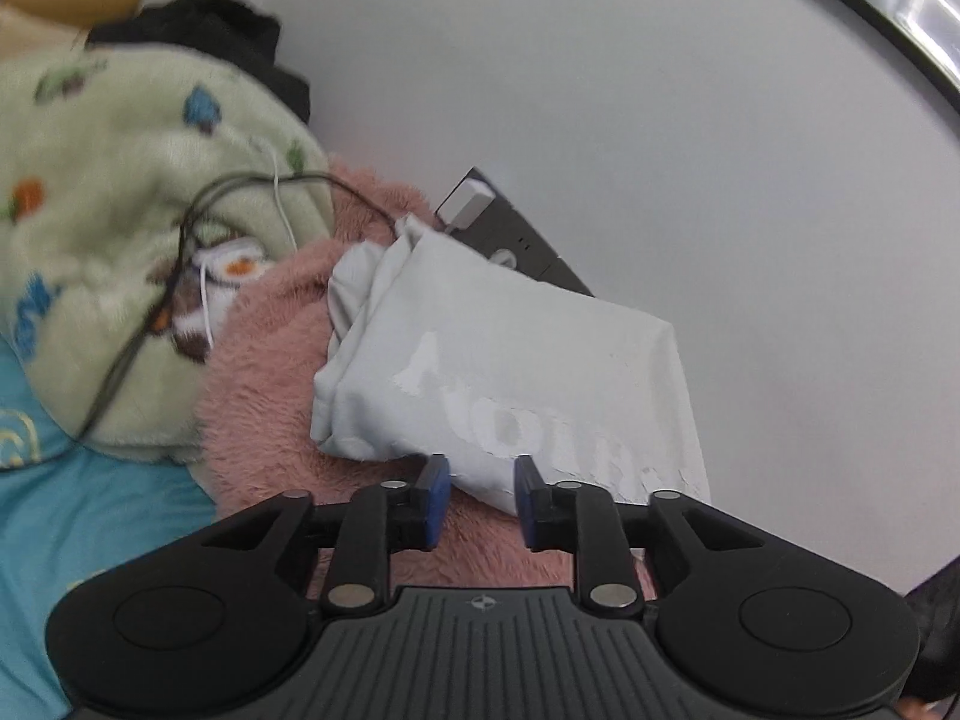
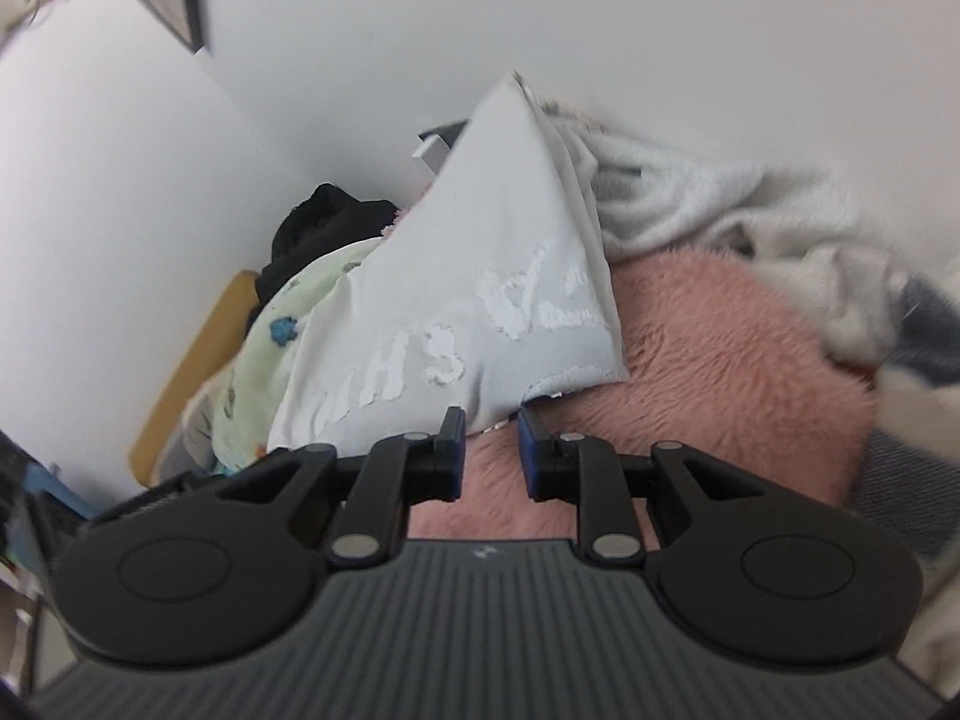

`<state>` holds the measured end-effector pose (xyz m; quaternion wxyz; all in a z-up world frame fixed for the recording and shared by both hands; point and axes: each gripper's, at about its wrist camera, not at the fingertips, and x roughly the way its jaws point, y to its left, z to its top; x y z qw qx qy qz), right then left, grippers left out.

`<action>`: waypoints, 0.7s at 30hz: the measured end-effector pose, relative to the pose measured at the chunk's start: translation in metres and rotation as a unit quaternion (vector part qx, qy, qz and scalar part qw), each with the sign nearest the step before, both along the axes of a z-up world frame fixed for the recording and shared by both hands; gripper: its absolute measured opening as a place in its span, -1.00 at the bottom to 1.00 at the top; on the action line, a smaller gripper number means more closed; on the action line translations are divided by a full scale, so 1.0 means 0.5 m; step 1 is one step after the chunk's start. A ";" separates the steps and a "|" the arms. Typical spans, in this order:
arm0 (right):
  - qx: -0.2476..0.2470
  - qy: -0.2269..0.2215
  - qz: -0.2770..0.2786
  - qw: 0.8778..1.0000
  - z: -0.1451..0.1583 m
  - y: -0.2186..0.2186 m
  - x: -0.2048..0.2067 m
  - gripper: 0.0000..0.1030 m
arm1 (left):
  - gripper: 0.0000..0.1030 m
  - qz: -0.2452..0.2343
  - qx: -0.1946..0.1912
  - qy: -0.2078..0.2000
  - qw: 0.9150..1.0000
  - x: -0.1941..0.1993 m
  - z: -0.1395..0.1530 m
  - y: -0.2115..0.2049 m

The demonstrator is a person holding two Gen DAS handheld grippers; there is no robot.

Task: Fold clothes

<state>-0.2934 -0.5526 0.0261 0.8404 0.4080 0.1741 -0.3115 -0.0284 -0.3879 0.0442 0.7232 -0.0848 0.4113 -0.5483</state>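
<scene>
Pink fleece blanket [image 1: 270,420]: fills your lower centre, under everything listed. Green patterned blanket [image 1: 120,180]: at 10 o'clock in your left view. White folded shirt [image 1: 510,372]: on the pink fleece, dead centre, its near edge between both tongs. Left gripper [image 1: 480,495]: parted, nothing clamped. Right gripper [image 2: 492,450]: parted, shirt hem in the gap, unpinched.

A: How many garments does the camera pair show?
B: One white printed shirt [image 1: 510,372], one black garment [image 1: 228,30].
A: And the soft covers?
B: One pink furry blanket [image 2: 720,348], one pale green patterned blanket [image 1: 120,180], one white fleece [image 2: 720,210].
A: Cables?
B: Two, one dark [image 1: 138,336] and one white [image 1: 282,198].
</scene>
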 end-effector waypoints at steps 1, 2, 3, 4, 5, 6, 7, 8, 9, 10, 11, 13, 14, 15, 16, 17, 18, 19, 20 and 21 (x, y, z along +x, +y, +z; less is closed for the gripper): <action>-0.013 0.008 0.002 1.000 0.014 0.013 -0.004 -0.26 | -0.11 0.001 -0.002 -0.017 1.000 -0.013 0.019 0.016; -0.027 0.004 0.003 1.000 0.029 0.028 -0.007 -0.06 | 0.12 0.002 -0.003 -0.034 0.999 -0.026 0.037 0.032; -0.041 0.001 0.003 0.999 0.045 0.042 -0.010 0.43 | 0.30 0.000 -0.010 -0.054 0.999 -0.041 0.057 0.048; -0.055 -0.003 0.004 0.998 0.060 0.057 -0.013 0.75 | 0.40 -0.002 -0.016 -0.074 0.997 -0.057 0.077 0.064; -0.073 -0.007 0.003 0.997 0.079 0.075 -0.017 0.72 | 0.61 -0.002 -0.023 -0.096 0.995 -0.075 0.096 0.083; -0.092 -0.008 0.006 0.996 0.096 0.095 -0.019 0.70 | 0.77 -0.003 -0.029 -0.119 0.993 -0.093 0.116 0.101; -0.109 -0.007 0.009 0.994 0.113 0.112 -0.022 0.70 | 0.84 -0.004 -0.033 -0.140 0.990 -0.111 0.134 0.117; -0.125 -0.006 0.012 0.992 0.129 0.128 -0.025 0.70 | 0.96 -0.005 -0.038 -0.160 0.986 -0.128 0.149 0.134; -0.138 -0.006 0.012 0.990 0.139 0.144 -0.031 0.70 | 0.99 -0.005 -0.045 -0.174 0.984 -0.145 0.163 0.154; -0.151 -0.006 0.013 0.988 0.149 0.160 -0.037 0.70 | 0.99 -0.006 -0.052 -0.188 0.981 -0.162 0.177 0.173; -0.164 -0.007 0.013 0.986 0.159 0.176 -0.043 0.70 | 0.99 -0.002 -0.055 -0.200 0.978 -0.177 0.188 0.191; -0.189 -0.007 0.014 0.982 0.179 0.208 -0.055 0.70 | 0.99 0.004 -0.060 -0.224 0.973 -0.208 0.211 0.228; -0.202 -0.007 0.014 0.979 0.189 0.224 -0.061 0.70 | 1.00 0.008 -0.063 -0.236 0.970 -0.222 0.220 0.244; -0.214 -0.007 0.015 0.977 0.198 0.240 -0.067 0.70 | 1.00 0.013 -0.067 -0.245 0.967 -0.233 0.226 0.260; -0.227 -0.007 0.015 0.974 0.208 0.256 -0.073 0.70 | 1.00 0.017 -0.071 -0.253 0.965 -0.243 0.233 0.275; -0.235 -0.007 0.015 0.972 0.212 0.270 -0.079 0.70 | 1.00 0.020 -0.077 -0.253 0.964 -0.251 0.237 0.291; -0.242 -0.007 0.015 0.970 0.216 0.285 -0.085 0.70 | 1.00 0.023 -0.083 -0.252 0.964 -0.258 0.242 0.306; -0.250 -0.007 0.015 0.968 0.220 0.299 -0.091 0.70 | 1.00 0.029 -0.084 -0.252 0.964 -0.264 0.243 0.318; -0.255 -0.007 0.015 0.967 0.218 0.308 -0.093 0.70 | 1.00 0.036 -0.084 -0.253 0.963 -0.271 0.244 0.330; -0.259 -0.007 0.014 0.966 0.217 0.318 -0.096 0.70 | 1.00 0.042 -0.084 -0.253 0.963 -0.277 0.246 0.342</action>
